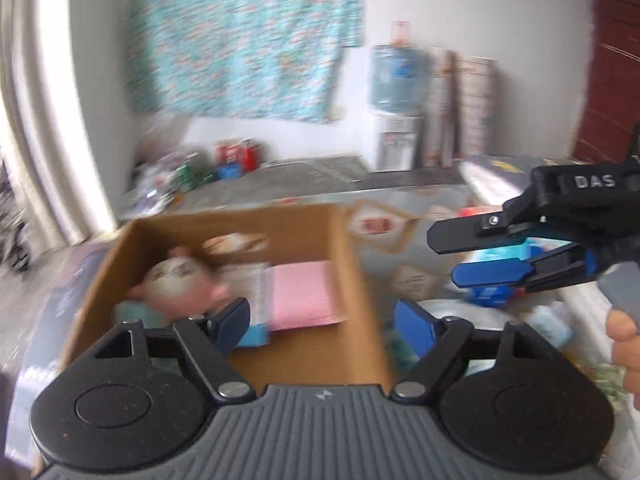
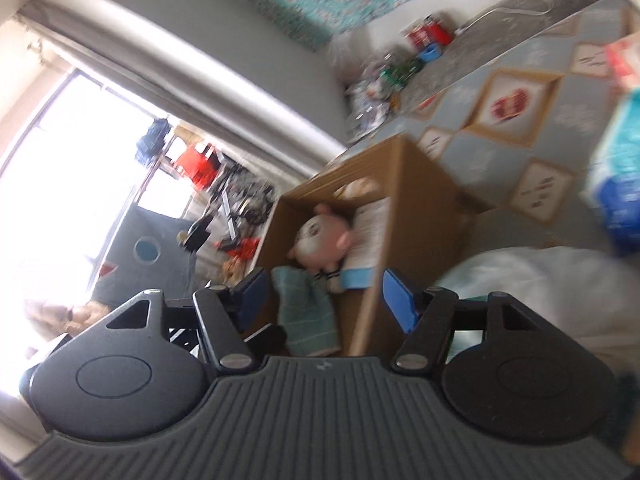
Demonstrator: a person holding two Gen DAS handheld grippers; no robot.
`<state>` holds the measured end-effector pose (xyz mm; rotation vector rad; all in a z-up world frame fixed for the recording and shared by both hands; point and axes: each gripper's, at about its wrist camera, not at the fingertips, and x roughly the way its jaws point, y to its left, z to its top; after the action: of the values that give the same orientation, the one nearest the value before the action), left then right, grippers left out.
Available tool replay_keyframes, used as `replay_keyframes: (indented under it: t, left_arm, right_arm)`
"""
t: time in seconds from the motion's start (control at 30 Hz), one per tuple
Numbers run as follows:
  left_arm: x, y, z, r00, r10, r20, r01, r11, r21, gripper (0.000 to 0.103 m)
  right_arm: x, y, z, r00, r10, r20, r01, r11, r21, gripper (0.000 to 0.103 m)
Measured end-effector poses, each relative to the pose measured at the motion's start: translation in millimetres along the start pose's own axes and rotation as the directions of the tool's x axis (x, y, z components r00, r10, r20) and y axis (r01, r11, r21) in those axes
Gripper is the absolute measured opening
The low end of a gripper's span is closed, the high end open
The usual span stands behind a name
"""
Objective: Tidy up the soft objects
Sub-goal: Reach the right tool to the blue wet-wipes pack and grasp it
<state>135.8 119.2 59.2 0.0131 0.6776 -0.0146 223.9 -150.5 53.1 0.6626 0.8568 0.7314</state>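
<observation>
The cardboard box (image 1: 344, 248) stands open on a patterned bed cover (image 2: 516, 108) and already holds a plush pig (image 1: 180, 280), a pink pad (image 1: 304, 296), a printed pack (image 2: 368, 236) and a teal cloth (image 2: 310, 312) near its front wall. The left gripper (image 1: 322, 318) sits above the box with its fingers (image 1: 416, 322) spread wide and nothing between them. The right gripper (image 2: 320, 296), seen from the side in the left wrist view, also has its fingers (image 1: 486, 274) parted and empty. Both views are motion-blurred. Remaining soft items lie in a loose pile to the right of the box, including a blue-and-teal package (image 2: 620, 176) and white bedding (image 2: 532, 280); individual pieces are hard to separate there. The step in hand appears to be fetching the next item. Keep the fingers open until they straddle a single piece, close on a thick fold rather than a loose edge, and lift it clear of the box wall before lowering it. Place it into the free floor area at the front to avoid piling it on the plush pig.
</observation>
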Motion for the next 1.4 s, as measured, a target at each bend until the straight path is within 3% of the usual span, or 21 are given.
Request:
replay_keyframes:
  t: [0.2, 0.4, 0.5, 0.67, 0.83, 0.97, 1.17, 1.3, 1.4]
  left_arm:
    - [43.6, -66.9, 16.5, 0.992, -0.126, -0.014, 0.127, 0.985, 0.119, 0.087]
    - [106.9, -111.1, 32.4, 0.967, -0.244, -0.072, 0.254, 0.934, 0.251, 0.091]
    - [138.0, -128.4, 36.8, 0.95, -0.292, -0.11, 0.312, 0.892, 0.327, 0.093]
    - [185.6, -148.2, 42.0, 0.909, -0.379, -0.171, 0.416, 0.815, 0.404, 0.097]
    - [223.9, -166.6, 38.8, 0.891, -0.379, -0.251, 0.454, 0.737, 0.5, 0.097]
    - [248.2, -178.5, 33.4, 0.866, -0.369, -0.338, 0.499, 0.68, 0.537, 0.098]
    - [269.2, -186.3, 31.6, 0.825, -0.398, -0.401, 0.562, 0.66, 0.499, 0.1]
    - [276.4, -188.9, 33.4, 0.797, -0.421, -0.433, 0.596, 0.667, 0.447, 0.1]
    - [279.9, -191.7, 34.0, 0.791, -0.416, -0.449, 0.6, 0.672, 0.434, 0.098]
  right_arm:
    - [-60.7, -78.2, -2.2, 0.973, -0.151, 0.172, 0.127, 0.981, 0.145, 0.068]
    - [-65.7, -137.0, -6.8, 0.94, -0.231, 0.251, 0.167, 0.953, 0.253, 0.068]
    - [-56.1, -156.0, -4.8, 0.922, -0.269, 0.279, 0.194, 0.943, 0.27, 0.066]
    - [-22.8, -184.9, 4.3, 0.917, -0.29, 0.273, 0.196, 0.925, 0.325, 0.063]
    - [-1.9, -206.5, 11.8, 0.914, -0.296, 0.276, 0.188, 0.914, 0.36, 0.062]
    - [8.7, -211.1, 15.1, 0.906, -0.322, 0.275, 0.213, 0.908, 0.36, 0.061]
    - [11.0, -217.6, 17.7, 0.906, -0.326, 0.271, 0.212, 0.902, 0.375, 0.055]
    - [12.6, -221.1, 18.6, 0.91, -0.318, 0.267, 0.203, 0.902, 0.382, 0.055]
    - [18.2, -225.8, 18.9, 0.917, -0.311, 0.251, 0.198, 0.899, 0.39, 0.055]
